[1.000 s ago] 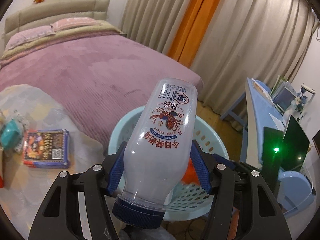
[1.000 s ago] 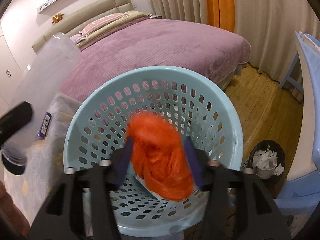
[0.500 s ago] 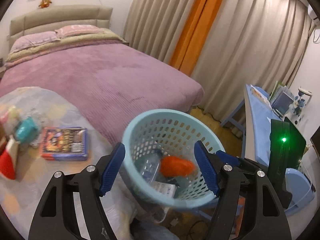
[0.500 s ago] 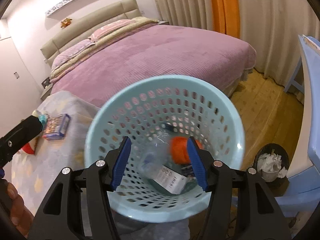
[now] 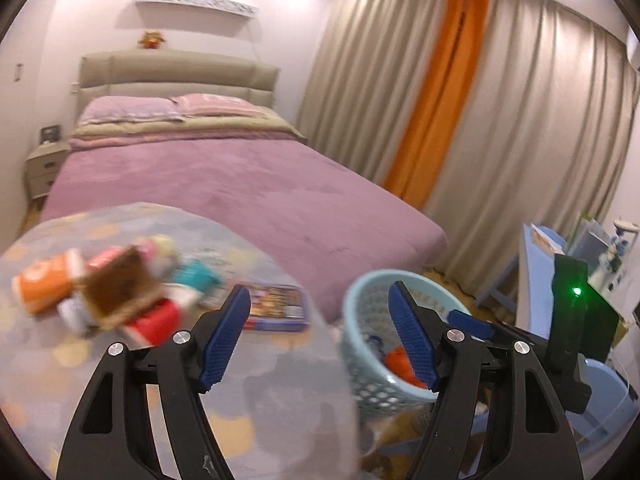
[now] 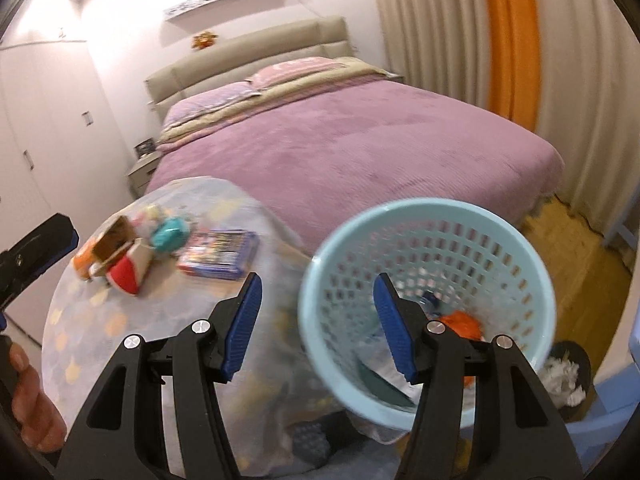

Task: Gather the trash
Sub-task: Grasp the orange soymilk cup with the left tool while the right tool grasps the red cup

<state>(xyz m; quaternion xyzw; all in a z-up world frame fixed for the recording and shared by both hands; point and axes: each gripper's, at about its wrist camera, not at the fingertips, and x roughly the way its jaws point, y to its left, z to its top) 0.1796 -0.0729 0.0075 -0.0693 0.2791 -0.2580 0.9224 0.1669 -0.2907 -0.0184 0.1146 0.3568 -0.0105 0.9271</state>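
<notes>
A light blue perforated basket (image 6: 432, 216) stands beside a round table (image 6: 120, 320); it also shows in the left wrist view (image 5: 362, 344). Inside it lie an orange bag (image 6: 464, 322), a clear bottle and other waste. On the table lie a cluster of trash, with an orange cup (image 5: 44, 286), a brown carton (image 5: 120, 284), a red and white packet (image 6: 128, 270) and a teal item (image 6: 170, 236), plus a blue box (image 6: 218, 254). My left gripper (image 5: 320, 334) is open and empty above the table's edge. My right gripper (image 6: 318, 322) is open and empty, straddling the basket's near rim.
A purple bed (image 5: 240, 184) fills the middle behind the table. Curtains (image 5: 500, 100) hang at the right. A blue desk (image 5: 536, 264) with items stands at the far right. A small black bin (image 6: 568, 372) with white paper sits on the wooden floor.
The left gripper opened and dropped the bottle into the basket; the right let go of the orange bag there. Both grippers then pulled back and swung left toward the table.
</notes>
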